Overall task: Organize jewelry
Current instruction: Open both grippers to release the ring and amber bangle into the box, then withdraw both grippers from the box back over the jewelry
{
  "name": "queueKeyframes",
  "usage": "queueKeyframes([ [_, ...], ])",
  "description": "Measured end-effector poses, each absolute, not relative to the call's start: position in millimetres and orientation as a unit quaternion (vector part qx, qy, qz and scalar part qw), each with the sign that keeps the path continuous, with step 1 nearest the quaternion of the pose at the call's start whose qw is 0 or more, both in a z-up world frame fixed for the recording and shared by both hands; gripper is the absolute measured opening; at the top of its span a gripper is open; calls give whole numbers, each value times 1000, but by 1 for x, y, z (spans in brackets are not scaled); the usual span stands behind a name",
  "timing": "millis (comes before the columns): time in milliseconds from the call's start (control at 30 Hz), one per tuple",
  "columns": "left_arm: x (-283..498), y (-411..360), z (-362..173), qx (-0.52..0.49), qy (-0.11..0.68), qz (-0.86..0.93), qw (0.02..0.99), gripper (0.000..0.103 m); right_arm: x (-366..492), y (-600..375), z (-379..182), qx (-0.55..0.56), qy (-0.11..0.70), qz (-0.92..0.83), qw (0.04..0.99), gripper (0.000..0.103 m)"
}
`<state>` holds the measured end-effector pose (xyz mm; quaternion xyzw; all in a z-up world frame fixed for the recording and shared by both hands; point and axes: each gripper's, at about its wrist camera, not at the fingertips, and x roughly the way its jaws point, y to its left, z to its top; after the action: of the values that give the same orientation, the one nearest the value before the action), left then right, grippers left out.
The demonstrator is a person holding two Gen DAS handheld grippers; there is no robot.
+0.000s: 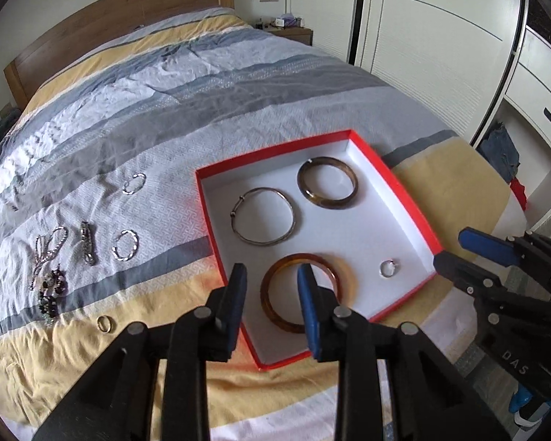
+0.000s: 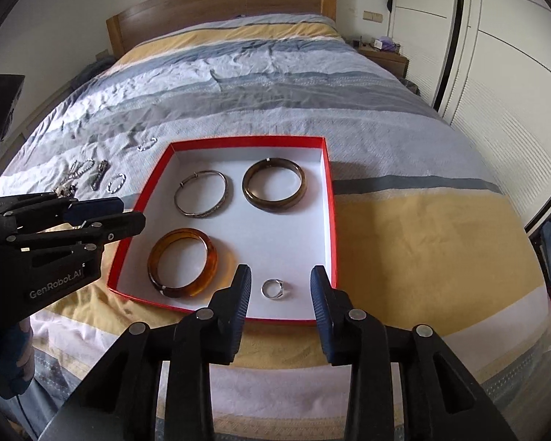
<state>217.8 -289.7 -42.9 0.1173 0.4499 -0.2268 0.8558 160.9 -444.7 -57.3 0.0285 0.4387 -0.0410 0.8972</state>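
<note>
the left gripper [image 1: 272, 275] hangs with its jaws spread and empty over the near corner of the red box [image 2: 330, 220], and the right gripper [image 2: 281, 279] is parted and empty above the box's near edge. inside the box lie an amber bangle [image 2: 182, 262], a small silver ring [image 2: 273, 288], a thin silver bangle [image 2: 201, 198] and a dark brown bangle [image 2: 274, 190]. to the left of the box, on the striped bedspread [image 2: 404, 228], more jewelry [image 1: 88, 248] lies loose.

The red box [image 1: 415, 217] on the bed [image 1: 165, 103] holds three bangles and a ring [image 1: 388, 268]; both grippers hover with nothing between the fingers.
</note>
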Motion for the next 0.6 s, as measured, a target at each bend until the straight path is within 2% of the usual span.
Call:
queueKeyframes([
  [67, 207, -276, -25, 106, 436, -219, 867, 27, 149, -439, -45, 35, 427, -45, 903, 40],
  [333, 147, -177, 53, 57, 346, -151, 924, 27, 98, -396, 16, 37, 375, -41, 925, 43],
  [600, 81, -64, 111, 23, 293, -68, 954, 27, 43, -323, 90, 32, 291, -1, 956, 49],
])
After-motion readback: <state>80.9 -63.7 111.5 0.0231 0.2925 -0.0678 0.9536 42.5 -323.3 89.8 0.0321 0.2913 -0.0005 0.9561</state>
